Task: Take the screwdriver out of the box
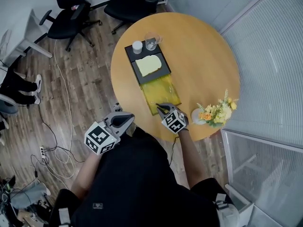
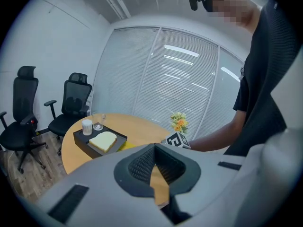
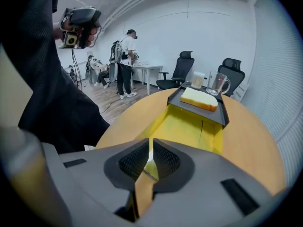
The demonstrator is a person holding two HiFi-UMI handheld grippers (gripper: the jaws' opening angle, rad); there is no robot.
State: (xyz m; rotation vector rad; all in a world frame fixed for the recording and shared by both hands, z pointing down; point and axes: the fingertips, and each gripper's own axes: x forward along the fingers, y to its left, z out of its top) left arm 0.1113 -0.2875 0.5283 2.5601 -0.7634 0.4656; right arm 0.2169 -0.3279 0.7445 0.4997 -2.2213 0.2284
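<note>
A black box (image 1: 130,56) lies on the round wooden table (image 1: 199,56) and holds a pale yellow pad (image 1: 148,65). Its clear yellow flap (image 1: 163,91) is folded out toward me. My right gripper (image 1: 164,109) sits at the flap's near edge with its jaws shut. A thin dark rod, seemingly the screwdriver (image 1: 156,105), sticks out to the left of the tips. In the right gripper view a pale sliver shows in the slit of the right gripper (image 3: 149,155). My left gripper (image 1: 124,120) hangs off the table's near left edge, shut and holding nothing, as the left gripper view (image 2: 156,167) also shows.
A white cup (image 1: 137,47) and a glass (image 1: 151,41) stand at the box's far end. A small vase of flowers (image 1: 215,113) stands right of my right gripper. Office chairs (image 1: 71,13) and floor cables (image 1: 64,108) lie beyond the table; another person (image 3: 124,63) stands far off.
</note>
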